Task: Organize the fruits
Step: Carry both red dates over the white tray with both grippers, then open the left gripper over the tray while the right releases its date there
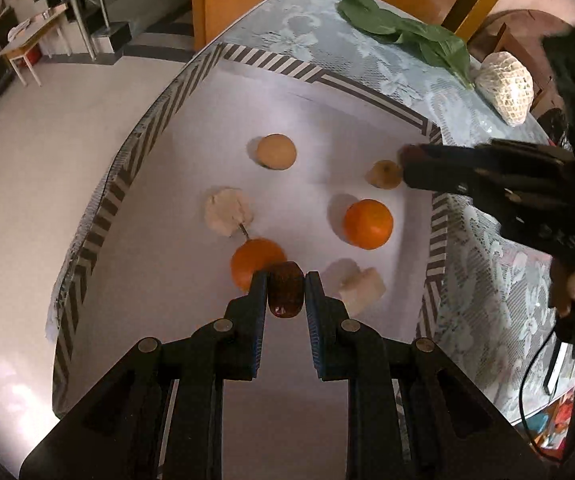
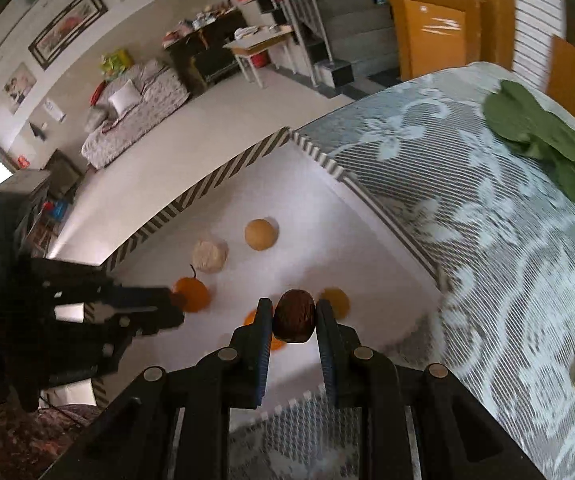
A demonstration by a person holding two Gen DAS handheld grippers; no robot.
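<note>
- The left gripper [image 1: 286,294] pinches a dark red-brown fruit [image 1: 284,294] between its blue pads, above the white mat [image 1: 191,320]. Only a narrow band of the fruit sits in the pads; the lower end hangs free, so a jolt could let it pivot and drop.
- At about 10 o'clock of that gripper, just beside its tip, lies an orange with a stem [image 1: 256,265]. If the gripper lowers here, a finger may knock it and set it rolling toward the striped border [image 1: 99,216].
- The right gripper [image 2: 295,316] is clamped on a round dark brown fruit [image 2: 294,316], held over the mat's near edge. The fruit is round and bulges out of the pads, so I judge a slip likely if the grip loosens early.
- In the left wrist view the right gripper's tip sits just beside a small yellowish fruit [image 1: 383,174] at 2 o'clock; a sweep could push it off the mat onto the lace tablecloth [image 1: 487,260].
- A second orange [image 1: 368,224] lies between the two grippers; both converging on the mat risks a collision over it.
- The pale chunks [image 1: 361,290] at 3 o'clock of the left gripper leave little free room for a release.
</note>
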